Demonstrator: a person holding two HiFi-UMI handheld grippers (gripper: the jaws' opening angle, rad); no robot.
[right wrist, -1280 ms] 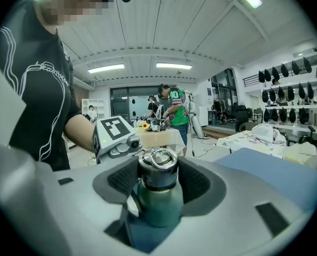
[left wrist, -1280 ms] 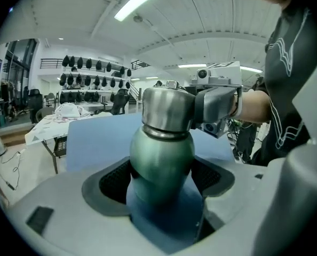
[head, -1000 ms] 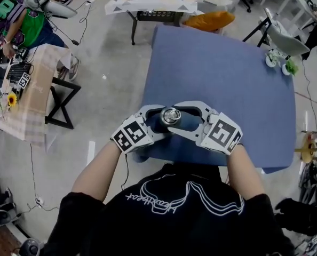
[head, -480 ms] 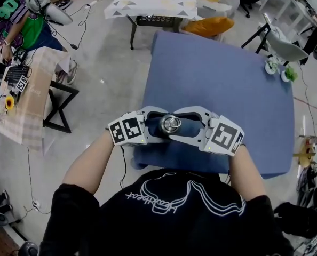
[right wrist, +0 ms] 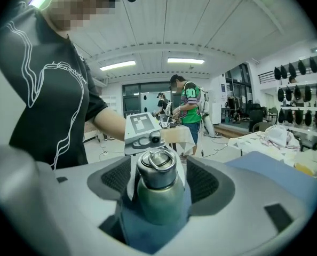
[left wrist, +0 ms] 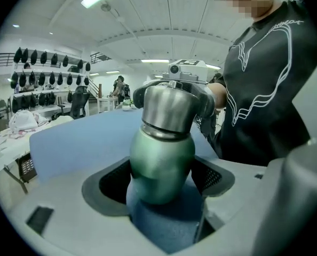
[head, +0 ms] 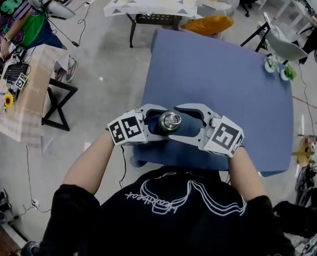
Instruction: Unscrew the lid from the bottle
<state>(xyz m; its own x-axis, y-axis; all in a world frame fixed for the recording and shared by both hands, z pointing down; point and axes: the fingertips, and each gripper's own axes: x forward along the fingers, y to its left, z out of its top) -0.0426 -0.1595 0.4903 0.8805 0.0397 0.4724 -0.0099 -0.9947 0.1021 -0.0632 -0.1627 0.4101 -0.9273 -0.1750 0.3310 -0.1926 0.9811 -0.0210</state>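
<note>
HEAD VIEW
Surface: blue table (head: 228,79), centre and right of frame.
Bottle: bottle (head: 171,124) upright near the table's near edge, lower centre of frame, seen from above; steel lid (head: 171,119) on top.
Left tongs: left gripper (head: 156,124) reaches in from the left, one jaw on each side of the bottle.
Right tongs: right gripper (head: 186,123) reaches in from the right and straddles the bottle likewise, nose to nose with the other.
Surroundings: person in green (head: 22,17), upper left; checked side table (head: 28,89), left edge; orange cushion (head: 211,20), top centre.

LEFT GRIPPER VIEW
Bottle: bottle (left wrist: 161,164), green body, centre of frame, standing on the blue table; lid (left wrist: 169,108) seated on the neck.
Jaw state: left gripper (left wrist: 162,170) clamped on the bottle's body, dark mesh pads (left wrist: 111,181) against both flanks.
Behind: right gripper's jaws flank the lid, upper centre; black shirt (left wrist: 265,89) with white line drawing, right of frame.

RIGHT GRIPPER VIEW
Bottle: bottle (right wrist: 158,204), centre of frame; lid (right wrist: 157,172) carries a ring on top.
Jaw state: right gripper (right wrist: 161,177) is opening; the lid stands between its jaws with a gap on each side, pads (right wrist: 201,183) not pressing.
Behind: left gripper's white jaws hug the body on both sides; person in green (right wrist: 189,108), centre, well beyond.
</note>
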